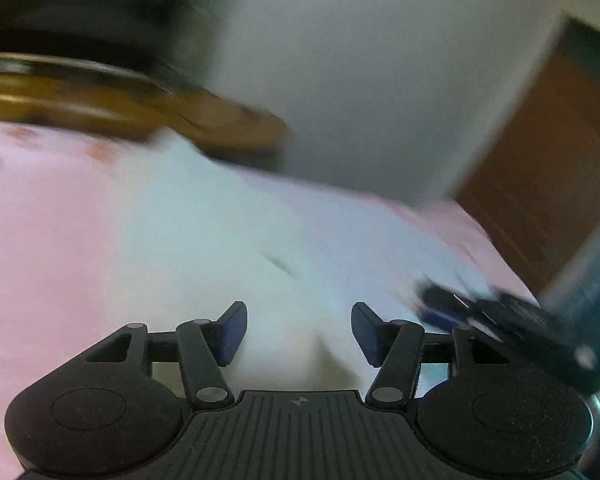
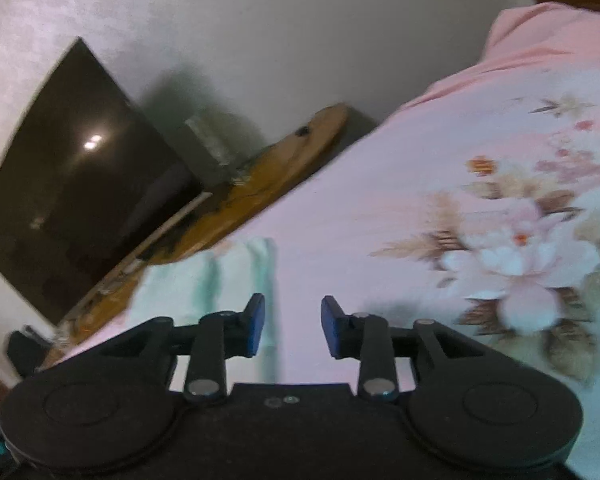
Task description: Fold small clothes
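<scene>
The left tool (image 1: 299, 334) is open, with nothing between its blue pads (image 1: 231, 332). Right in front of it lies the cloth (image 1: 228, 240), a small pale white-green piece spread on the pink bed sheet (image 1: 32, 220). The cloth lies flat and loose, so the tool looks to have let go so it can rest there. The picture is blurry, so I cannot tell how many folds it has.

The right tool (image 2: 293, 330) is open too, and it holds nothing. In its view the cloth (image 2: 204, 276) lies just ahead and to the left, with soft ridges in it, near the edge of the bed. Past that edge stand a brown wooden shelf (image 2: 260, 176) and a dark TV (image 2: 72, 176). To the right the sheet (image 2: 380, 200) shows big flowers (image 2: 516, 264).

Both tools sit close over the cloth, likely ready to pinch a new edge for the next fold.
</scene>
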{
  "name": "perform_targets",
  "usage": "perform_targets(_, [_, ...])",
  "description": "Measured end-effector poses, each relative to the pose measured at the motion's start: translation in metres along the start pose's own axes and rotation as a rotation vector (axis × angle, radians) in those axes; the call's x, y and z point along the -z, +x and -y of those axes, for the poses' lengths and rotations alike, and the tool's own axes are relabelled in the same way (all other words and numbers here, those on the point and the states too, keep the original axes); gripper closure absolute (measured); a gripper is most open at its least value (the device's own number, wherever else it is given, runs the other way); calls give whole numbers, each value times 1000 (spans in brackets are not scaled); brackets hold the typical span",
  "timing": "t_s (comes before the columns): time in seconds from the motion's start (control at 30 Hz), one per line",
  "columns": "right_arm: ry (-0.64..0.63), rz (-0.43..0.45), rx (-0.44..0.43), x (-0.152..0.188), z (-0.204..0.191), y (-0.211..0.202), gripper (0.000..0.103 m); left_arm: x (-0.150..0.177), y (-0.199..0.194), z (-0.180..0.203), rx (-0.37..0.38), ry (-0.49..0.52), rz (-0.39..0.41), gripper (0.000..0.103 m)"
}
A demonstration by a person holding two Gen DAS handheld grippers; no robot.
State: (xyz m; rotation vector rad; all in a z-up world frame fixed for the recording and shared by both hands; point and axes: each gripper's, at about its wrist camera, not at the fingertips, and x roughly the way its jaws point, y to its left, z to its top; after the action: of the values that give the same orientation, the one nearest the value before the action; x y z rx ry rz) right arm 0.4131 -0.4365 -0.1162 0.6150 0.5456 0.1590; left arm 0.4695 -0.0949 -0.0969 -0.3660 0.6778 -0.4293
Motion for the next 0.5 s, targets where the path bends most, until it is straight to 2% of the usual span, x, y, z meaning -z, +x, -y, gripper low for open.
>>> perform_targets(0.07, [11, -55, -81, -3, -9, 21, 41, -12, -3, -34, -91, -72, 31, 45])
perform_targets(0.1, [4, -75, -111, -3, -16, 33, 41, -17, -1, -51, -135, -104, 24, 45])
perform_targets(0.17, [-32, -119, -145, -5, -29, 58, 46, -21, 6, -74, -197, -132, 1, 45])
perform_targets(0.27, [-54, -180, -159, -6, -40, 93, 59, -21, 18, -86, -225, -137, -23, 45])
perform_targets(0.4, [-68, -238, -172, -4, -45, 122, 61, -16, 25, -96, -233, -155, -38, 45])
perform_targets(0.5, [-99, -261, -130, 2, -47, 127, 62, -12, 18, -100, -228, -165, -40, 45])
